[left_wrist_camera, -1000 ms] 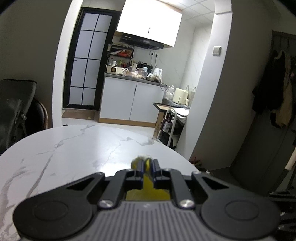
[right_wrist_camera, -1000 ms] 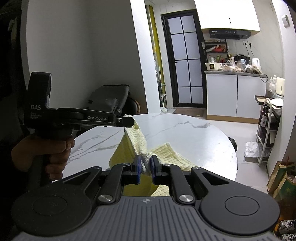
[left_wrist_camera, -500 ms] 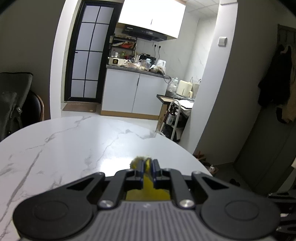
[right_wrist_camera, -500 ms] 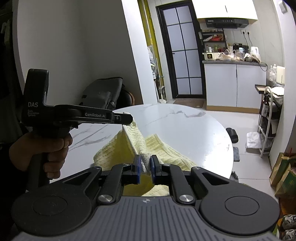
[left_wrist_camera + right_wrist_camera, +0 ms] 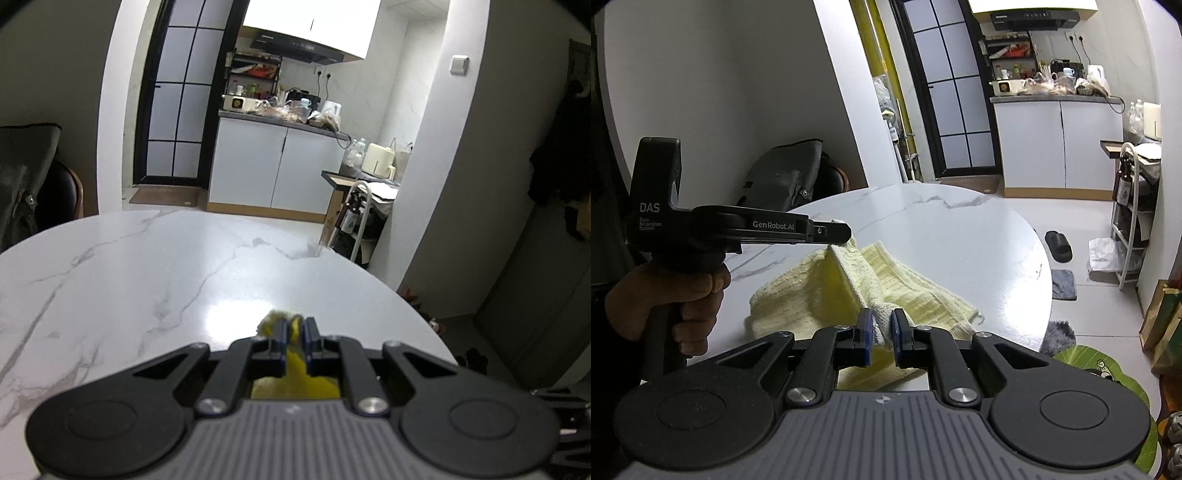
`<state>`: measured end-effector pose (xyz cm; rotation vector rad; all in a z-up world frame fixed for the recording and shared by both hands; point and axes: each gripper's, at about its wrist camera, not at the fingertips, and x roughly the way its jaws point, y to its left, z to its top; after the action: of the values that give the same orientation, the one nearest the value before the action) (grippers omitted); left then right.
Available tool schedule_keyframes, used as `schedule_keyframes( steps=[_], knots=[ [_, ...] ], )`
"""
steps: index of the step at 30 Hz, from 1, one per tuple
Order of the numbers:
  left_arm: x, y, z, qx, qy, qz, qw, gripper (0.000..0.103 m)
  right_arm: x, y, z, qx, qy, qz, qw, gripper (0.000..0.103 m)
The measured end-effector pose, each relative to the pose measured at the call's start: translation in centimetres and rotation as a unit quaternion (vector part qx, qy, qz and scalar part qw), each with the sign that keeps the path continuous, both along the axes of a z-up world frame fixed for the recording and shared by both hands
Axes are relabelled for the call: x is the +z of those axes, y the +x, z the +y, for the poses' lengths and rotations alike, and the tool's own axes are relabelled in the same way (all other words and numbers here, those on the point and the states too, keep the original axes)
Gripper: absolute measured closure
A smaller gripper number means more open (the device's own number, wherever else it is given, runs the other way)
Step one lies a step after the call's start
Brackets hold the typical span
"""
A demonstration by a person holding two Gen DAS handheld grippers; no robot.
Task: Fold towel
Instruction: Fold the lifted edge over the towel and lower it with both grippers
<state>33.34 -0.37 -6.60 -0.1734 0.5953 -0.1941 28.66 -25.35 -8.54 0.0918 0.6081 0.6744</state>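
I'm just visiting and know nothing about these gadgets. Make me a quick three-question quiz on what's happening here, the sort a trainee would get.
1. True or false: the yellow towel lies flat and spread out on the marble table.
2. What does the right hand-held gripper have between its fingers?
A. nothing
B. a bunched bit of the towel
C. a slipper
3. Fill in: in the right wrist view, the left hand-held gripper pinches the towel at a raised ____.

Key
1. False: it is crumpled, partly lifted, with its lower part resting on the table.
2. B
3. Corner (the towel's highest point, held above the tabletop).
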Motion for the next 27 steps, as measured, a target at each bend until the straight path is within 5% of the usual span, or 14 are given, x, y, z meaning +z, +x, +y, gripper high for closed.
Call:
schedule_keyframes(
  steps=[10,12,16,23,27],
  knots=[
    [-0.1,0.6,0.9,0.037,-0.018,-0.021,0.9989,0.085,-1.1,0.8,-1.0,-0.01,0.015,0.019,1.0,0.09],
    [0.3,0.5,1.5,0.049,-0.022,-0.028,0.9982,0.071,-1.1,1.0,-1.1,-0.015,0.019,0.021,0.999,0.09],
    [0.7,0.1,2.4,0.069,-0.018,-0.037,0.9968,0.067,-1.2,1.4,-1.4,-0.026,0.029,0.025,0.999,0.088],
    [0.8,-0.4,2.7,0.076,-0.008,-0.031,0.9966,0.067,-0.3,1.5,-2.3,-0.054,0.048,0.009,0.997,0.065],
    [0.9,-0.4,2.3,0.071,-0.003,-0.027,0.9971,0.067,0.2,1.3,-2.6,-0.06,0.048,0.003,0.997,0.061]
  ],
)
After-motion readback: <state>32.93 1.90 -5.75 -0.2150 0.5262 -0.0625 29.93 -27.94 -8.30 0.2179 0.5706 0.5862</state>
